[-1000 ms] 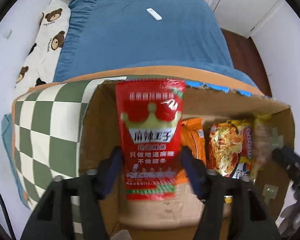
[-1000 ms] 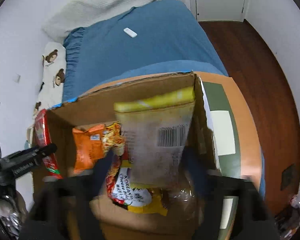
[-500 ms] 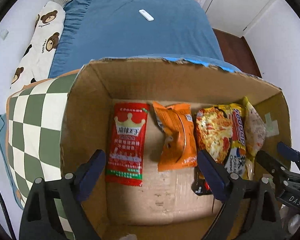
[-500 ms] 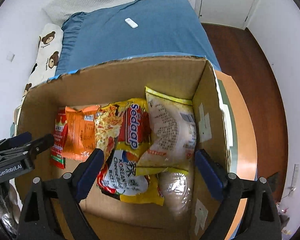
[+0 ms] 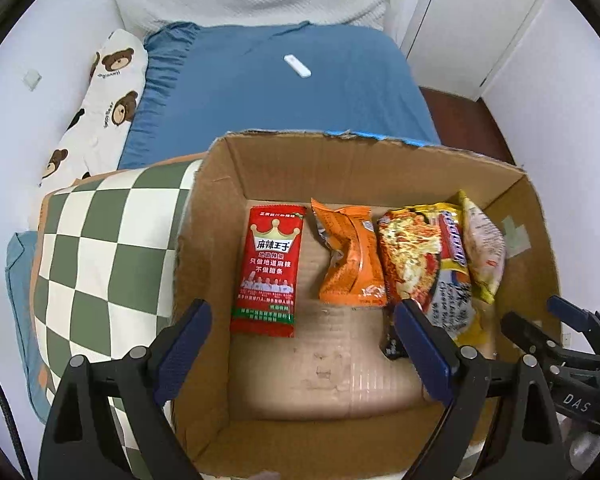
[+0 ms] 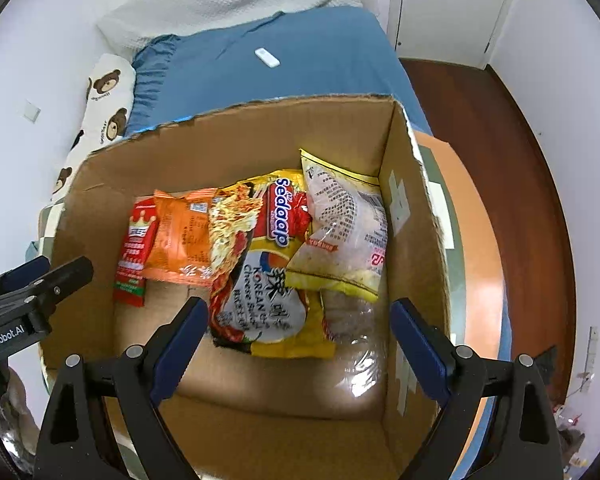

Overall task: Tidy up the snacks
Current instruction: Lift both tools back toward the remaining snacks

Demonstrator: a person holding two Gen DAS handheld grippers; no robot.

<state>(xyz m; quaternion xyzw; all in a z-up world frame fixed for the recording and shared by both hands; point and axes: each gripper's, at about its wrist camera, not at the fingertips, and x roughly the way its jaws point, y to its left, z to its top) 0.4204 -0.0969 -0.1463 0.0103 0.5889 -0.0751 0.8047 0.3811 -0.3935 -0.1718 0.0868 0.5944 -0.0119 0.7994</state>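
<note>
Both grippers hang over the open cardboard box (image 5: 364, 168), jaws spread wide and empty: the left gripper (image 5: 300, 344) above the red spicy-strip packet (image 5: 270, 272), the right gripper (image 6: 300, 336) above the Sedaap noodle packet (image 6: 268, 264). An orange packet (image 5: 350, 256) lies between them; a pale bag (image 6: 344, 232), perhaps frozen food, leans against the right wall.

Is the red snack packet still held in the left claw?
No, the red snack packet lies flat on the cardboard box floor, and the left claw is open above it.
</note>
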